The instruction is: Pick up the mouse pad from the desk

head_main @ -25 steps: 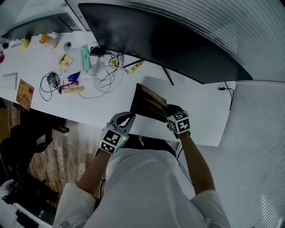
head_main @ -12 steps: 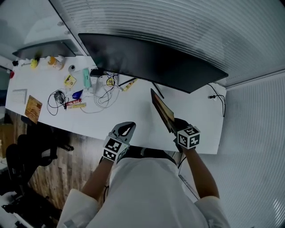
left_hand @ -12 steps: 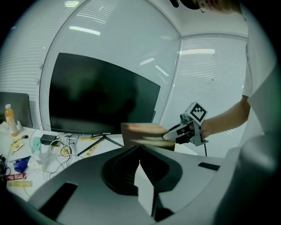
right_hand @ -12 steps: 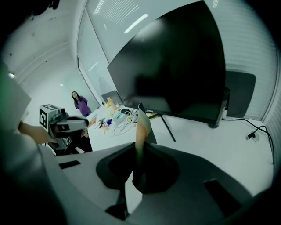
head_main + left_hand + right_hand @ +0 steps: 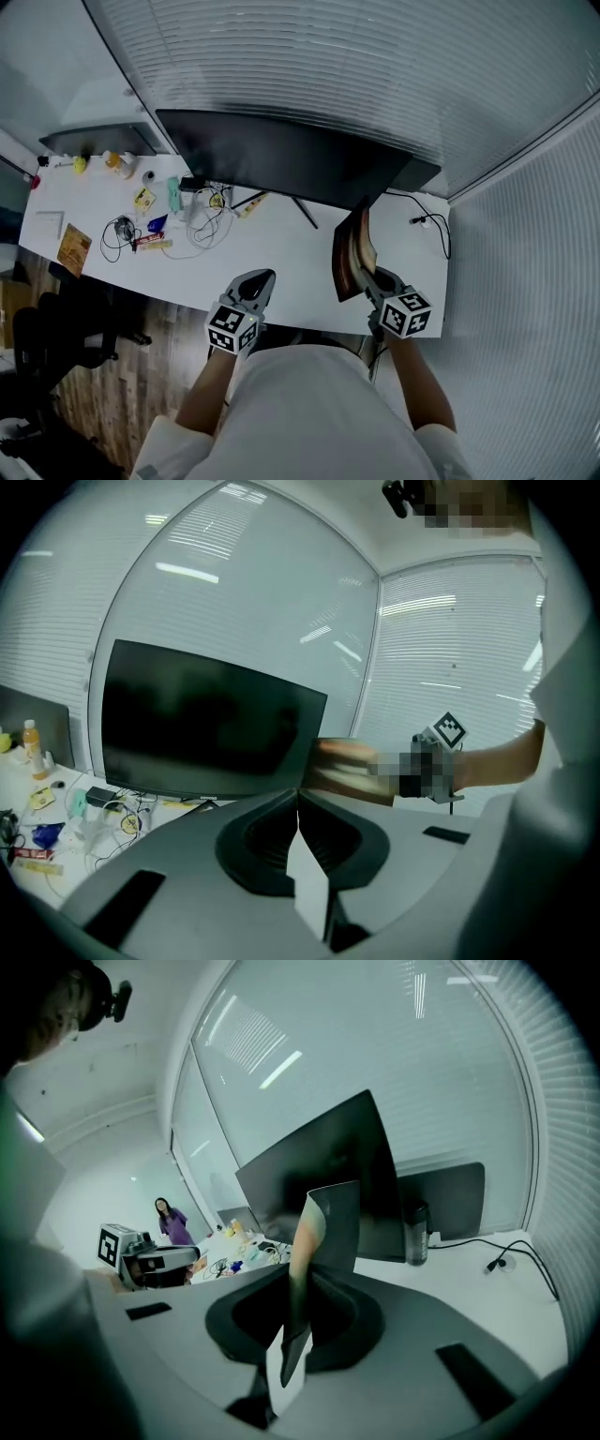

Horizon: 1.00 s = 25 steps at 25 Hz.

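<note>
The mouse pad [image 5: 352, 253], dark with a brownish print, stands on edge in the air above the right end of the white desk [image 5: 281, 267]. My right gripper [image 5: 372, 279] is shut on its lower edge; in the right gripper view the pad [image 5: 328, 1227] rises curled from between the jaws of my right gripper [image 5: 298, 1283]. My left gripper [image 5: 257, 280] hovers over the desk's front edge, left of the pad, its jaws shut with nothing between them. In the left gripper view the left gripper [image 5: 298, 797] points toward the pad [image 5: 342, 769].
A wide dark monitor [image 5: 281, 159] stands along the back of the desk. Cables, small bottles and packets [image 5: 159, 225] clutter the left end. A black cable [image 5: 427, 222] lies at the right rear. An office chair [image 5: 66, 328] stands left. A person [image 5: 169, 1221] stands far off.
The right gripper has risen and shifted right with the mouse pad, which swung from a low tilt over the desk to standing on edge. The left gripper has also risen a little.
</note>
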Available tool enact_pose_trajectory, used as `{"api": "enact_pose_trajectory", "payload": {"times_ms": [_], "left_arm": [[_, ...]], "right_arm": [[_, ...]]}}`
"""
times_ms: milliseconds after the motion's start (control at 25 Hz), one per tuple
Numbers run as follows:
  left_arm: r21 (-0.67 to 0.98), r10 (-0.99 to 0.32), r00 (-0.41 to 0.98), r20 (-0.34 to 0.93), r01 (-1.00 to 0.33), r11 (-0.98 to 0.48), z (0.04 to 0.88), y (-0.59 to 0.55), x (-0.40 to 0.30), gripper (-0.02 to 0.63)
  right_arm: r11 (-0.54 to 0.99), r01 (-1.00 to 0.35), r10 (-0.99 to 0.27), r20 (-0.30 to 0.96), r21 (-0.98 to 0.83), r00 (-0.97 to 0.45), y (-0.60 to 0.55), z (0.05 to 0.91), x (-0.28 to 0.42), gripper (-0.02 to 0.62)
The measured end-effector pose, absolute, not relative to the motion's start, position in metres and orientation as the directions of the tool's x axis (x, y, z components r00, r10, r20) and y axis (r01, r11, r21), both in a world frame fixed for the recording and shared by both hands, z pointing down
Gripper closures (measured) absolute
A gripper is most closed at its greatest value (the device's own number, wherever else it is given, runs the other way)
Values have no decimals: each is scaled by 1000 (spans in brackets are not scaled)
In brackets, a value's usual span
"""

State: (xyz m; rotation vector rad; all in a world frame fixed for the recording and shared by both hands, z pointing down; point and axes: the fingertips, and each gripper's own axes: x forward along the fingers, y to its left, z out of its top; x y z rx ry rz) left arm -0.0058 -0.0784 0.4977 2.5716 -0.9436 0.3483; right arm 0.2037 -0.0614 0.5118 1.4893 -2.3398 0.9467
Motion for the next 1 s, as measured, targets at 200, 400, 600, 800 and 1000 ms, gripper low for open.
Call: {"api": "enact_pose_trajectory", "payload": {"times_ms": [200,400,600,800,1000], "left_arm": [[249,-600,731,326,-678,-692,472,-62,8,586],[227,-637,710,301,-702,-675,453,-50,16,586],[219,-666,689,286,-724,-654,440,-37,14,586],[196,-681,678,277,-733,-651,432,-31,2,586],[197,-689,675,263,-737,-647,425,-29,-12,586]], "right_arm": [[306,-898,-791,440,-315,-424,-39,475,238,548],[326,-918,-823,410,-228,-394,-24,456,260,548],[332,-922,-837,387,-200,-386,-10,450,269,548],[331,-924,-861,339,-190,-378,-5,439,269,548],[312,-930,-883,302,-192,-359,0,427,267,548]]}}
